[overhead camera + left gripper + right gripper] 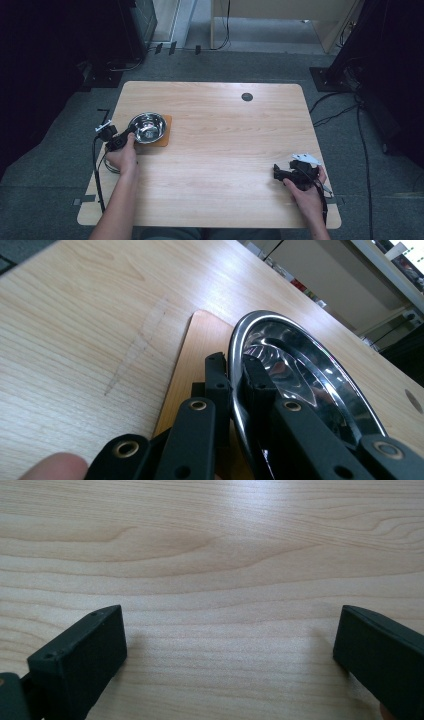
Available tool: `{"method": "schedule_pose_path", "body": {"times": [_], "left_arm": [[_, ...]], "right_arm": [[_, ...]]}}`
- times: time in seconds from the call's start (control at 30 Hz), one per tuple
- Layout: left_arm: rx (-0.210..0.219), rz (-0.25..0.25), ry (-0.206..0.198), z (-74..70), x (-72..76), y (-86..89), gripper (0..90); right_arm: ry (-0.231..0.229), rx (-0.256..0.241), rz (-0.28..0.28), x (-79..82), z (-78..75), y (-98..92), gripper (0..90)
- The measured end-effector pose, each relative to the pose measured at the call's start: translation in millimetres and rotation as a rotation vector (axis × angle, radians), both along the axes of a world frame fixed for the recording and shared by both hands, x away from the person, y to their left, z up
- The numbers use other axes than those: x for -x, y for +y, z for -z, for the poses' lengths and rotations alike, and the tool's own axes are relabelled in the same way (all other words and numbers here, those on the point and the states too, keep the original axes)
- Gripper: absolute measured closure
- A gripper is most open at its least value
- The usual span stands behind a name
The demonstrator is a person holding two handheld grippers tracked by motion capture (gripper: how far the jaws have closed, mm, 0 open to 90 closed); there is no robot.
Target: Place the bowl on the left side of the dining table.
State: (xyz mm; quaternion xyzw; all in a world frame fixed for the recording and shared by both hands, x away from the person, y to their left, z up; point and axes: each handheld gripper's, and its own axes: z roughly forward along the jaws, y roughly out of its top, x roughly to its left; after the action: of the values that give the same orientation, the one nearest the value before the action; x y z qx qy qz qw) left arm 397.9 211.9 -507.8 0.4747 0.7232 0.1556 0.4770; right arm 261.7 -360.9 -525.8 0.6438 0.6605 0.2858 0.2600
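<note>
A shiny steel bowl [147,127] rests on a thin orange-brown wooden mat [164,140] at the table's left. My left gripper [131,133] is shut on the bowl's near-left rim. In the left gripper view the bowl [300,370] has its rim pinched between the two black jaws of my left gripper [236,371], one inside and one outside, with the mat [200,350] beneath. My right gripper [277,172] lies low over bare wood at the table's right front. Its jaws stand wide apart in the right gripper view, so my right gripper [230,635] is open and holds nothing.
The light wooden table [220,165] has a dark round grommet [247,97] near its far edge. Cables [345,107] and dark equipment stands lie on the grey carpet around the table. A pale cabinet [280,20] stands beyond the far side.
</note>
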Motion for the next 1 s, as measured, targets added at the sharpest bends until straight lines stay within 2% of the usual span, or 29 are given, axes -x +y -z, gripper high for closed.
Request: {"method": "schedule_pose_path", "body": {"times": [0.33, 0.43, 0.47, 0.5, 0.57, 0.7, 0.8, 0.87, 0.93, 0.97, 1.0], "left_arm": [[0.041, -0.015, -0.01, 5.6, -4.9, -7.3, 82.2], [0.043, -0.015, -0.01, 6.1, -5.1, -7.0, 73.7], [0.059, -0.007, -0.012, 6.8, -5.1, -5.8, 63.1], [0.061, 0.0, -0.013, 7.2, -4.9, -5.3, 59.1], [0.046, 0.012, -0.024, 6.9, -3.9, -4.7, 51.0], [0.023, 0.012, -0.02, 5.1, -2.0, -2.7, 33.6], [-0.002, 0.032, -0.012, 2.0, 1.9, -1.0, 28.3], [-0.028, 0.051, -0.027, 0.6, 6.3, -1.7, 25.8], [-0.035, 0.056, -0.033, 0.4, 7.8, -2.1, 23.7], [-0.077, 0.079, -0.036, 0.3, 12.1, -3.8, 21.9], [-0.101, 0.086, -0.028, 0.3, 13.9, -4.9, 20.1]], "right_arm": [[0.0, 0.0, 0.0, 0.0, 0.0, 0.0, 0.0], [0.0, 0.0, 0.0, 0.0, 0.0, 0.0, 0.0], [0.0, 0.0, 0.0, 0.0, 0.0, 0.0, 0.1], [0.0, 0.0, 0.0, 0.0, 0.0, 0.0, 0.0], [0.0, 0.0, 0.0, 0.0, 0.0, 0.0, 0.0], [0.0, 0.0, 0.0, 0.0, 0.0, 0.0, 0.1], [0.0, 0.0, 0.0, 0.0, 0.0, 0.0, 0.1], [0.0, 0.0, 0.0, 0.0, 0.0, 0.0, 0.1], [0.0, 0.0, 0.0, 0.0, 0.0, 0.0, 0.1], [0.0, 0.0, 0.0, 0.0, 0.0, 0.0, 0.1], [0.0, 0.0, 0.0, 0.0, 0.0, 0.0, 0.1]]}}
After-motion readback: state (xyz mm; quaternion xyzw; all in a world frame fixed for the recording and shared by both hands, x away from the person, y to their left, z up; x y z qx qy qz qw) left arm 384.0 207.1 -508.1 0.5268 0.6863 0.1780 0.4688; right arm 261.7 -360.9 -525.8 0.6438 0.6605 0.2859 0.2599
